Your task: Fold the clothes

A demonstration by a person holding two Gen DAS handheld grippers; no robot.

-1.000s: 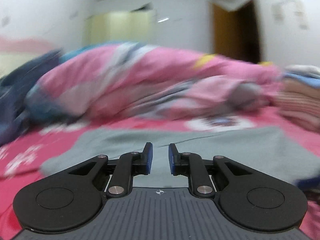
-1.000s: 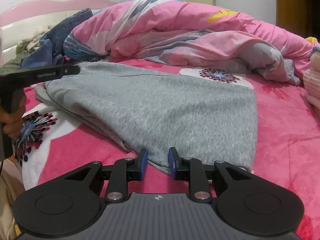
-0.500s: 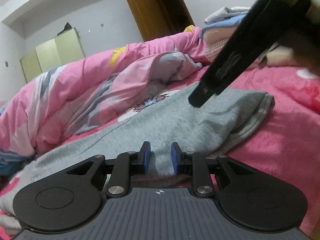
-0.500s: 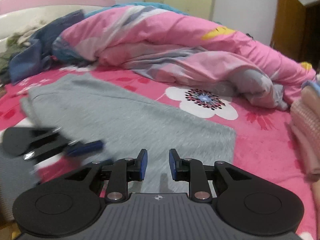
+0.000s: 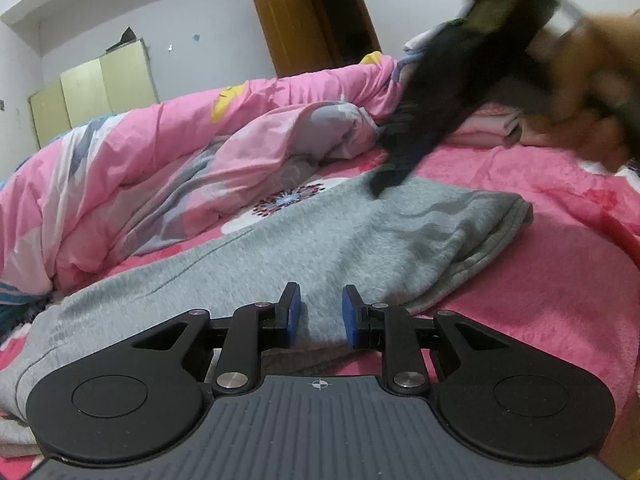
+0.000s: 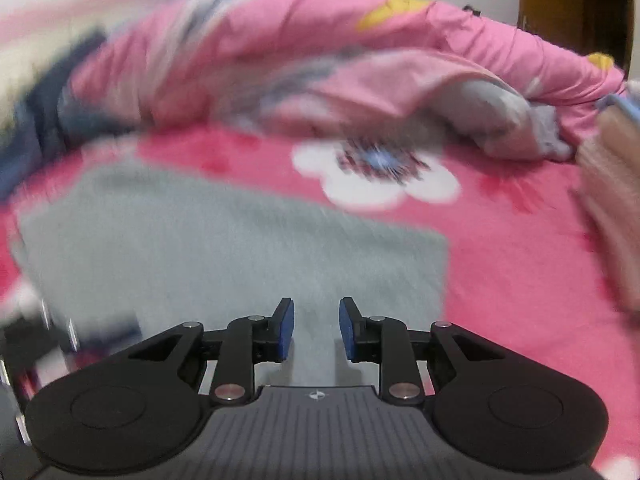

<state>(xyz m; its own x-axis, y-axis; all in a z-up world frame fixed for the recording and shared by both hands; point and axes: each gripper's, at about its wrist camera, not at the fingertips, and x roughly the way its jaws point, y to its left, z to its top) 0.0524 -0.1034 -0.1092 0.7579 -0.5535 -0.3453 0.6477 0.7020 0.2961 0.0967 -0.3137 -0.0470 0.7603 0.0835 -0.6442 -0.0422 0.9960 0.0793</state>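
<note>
A grey sweatshirt (image 5: 360, 240) lies folded on the pink flowered bedsheet (image 5: 540, 280). My left gripper (image 5: 320, 314) sits low at its near edge, jaws a little apart, grey cloth showing in the gap without the pads pressing on it. In the right wrist view, which is blurred by motion, the sweatshirt (image 6: 240, 248) lies below my right gripper (image 6: 316, 330), which hangs open above it with nothing held. From the left wrist view the right gripper (image 5: 404, 160) is a dark blur over the sweatshirt's far end, held by a hand (image 5: 592, 92). The left gripper (image 6: 92, 336) is a smear at the lower left.
A bunched pink and grey quilt (image 5: 180, 160) lies across the back of the bed. Folded clothes (image 5: 492, 124) are stacked at the right. Dark blue garments (image 6: 36, 128) lie at the far left. A wooden door (image 5: 312, 28) and a pale wardrobe (image 5: 100, 88) stand behind.
My left gripper swung and rolled to the sweatshirt's near edge, then stayed. My right gripper rose and moved over the sweatshirt; its view is now blurred.
</note>
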